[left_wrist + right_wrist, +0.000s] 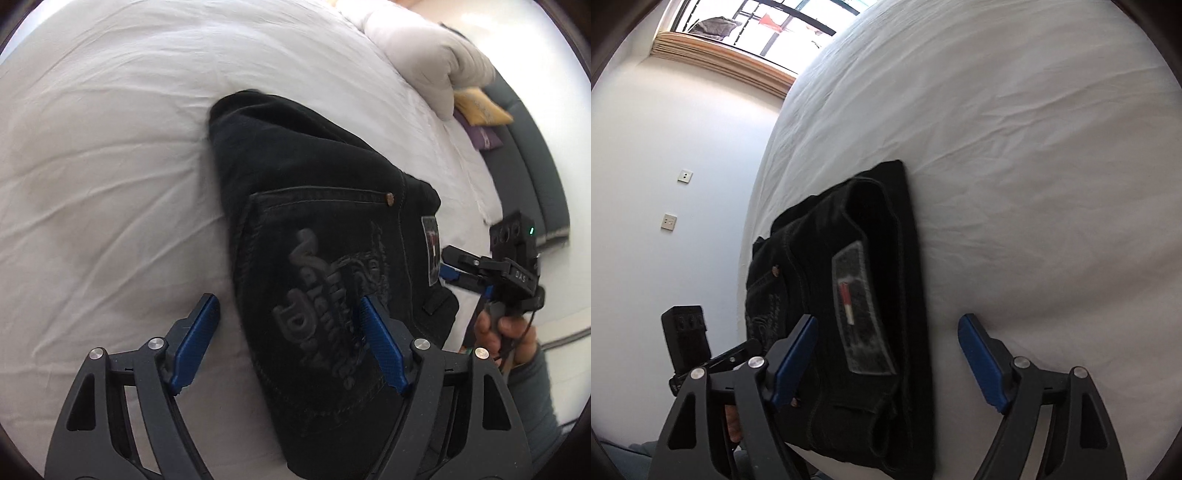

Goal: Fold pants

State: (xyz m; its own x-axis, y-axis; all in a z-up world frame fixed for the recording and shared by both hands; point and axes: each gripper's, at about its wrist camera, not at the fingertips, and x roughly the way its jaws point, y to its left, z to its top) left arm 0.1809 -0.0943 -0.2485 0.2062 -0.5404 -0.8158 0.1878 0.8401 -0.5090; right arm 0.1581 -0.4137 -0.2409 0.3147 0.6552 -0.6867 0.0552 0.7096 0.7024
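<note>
A pair of black pants (325,258) lies folded into a compact, layered rectangle on a bed covered by a white sheet (110,166), near the bed's edge. In the left wrist view, going left to right: wrinkled sheet fills the left side; the left gripper (288,343) reaches in from below with its blue-padded fingers (194,343) apart, one over bare sheet just beside the pants, the other over the back pocket (325,280), which carries raised lettering and a copper rivet. The fingers straddle the near edge of the fold, and whether the pads touch the cloth is hard to tell. Further right sits a small sewn label (431,251), then the right gripper (452,267), held by a hand (498,332) in a grey sleeve, its tips just beside the waistband end of the pants. At top right lie a white pillow (424,55) and a yellow cushion (480,107). In the right wrist view, left to right: a pale wall with two switch plates (684,176) and a window (757,22) above; the left gripper's black body low down; then the folded pants (849,277) with the label on top, and the right gripper's fingers (796,362) spread wide, one over the dark cloth, the other over bare sheet (1034,147), clamped on nothing.
</note>
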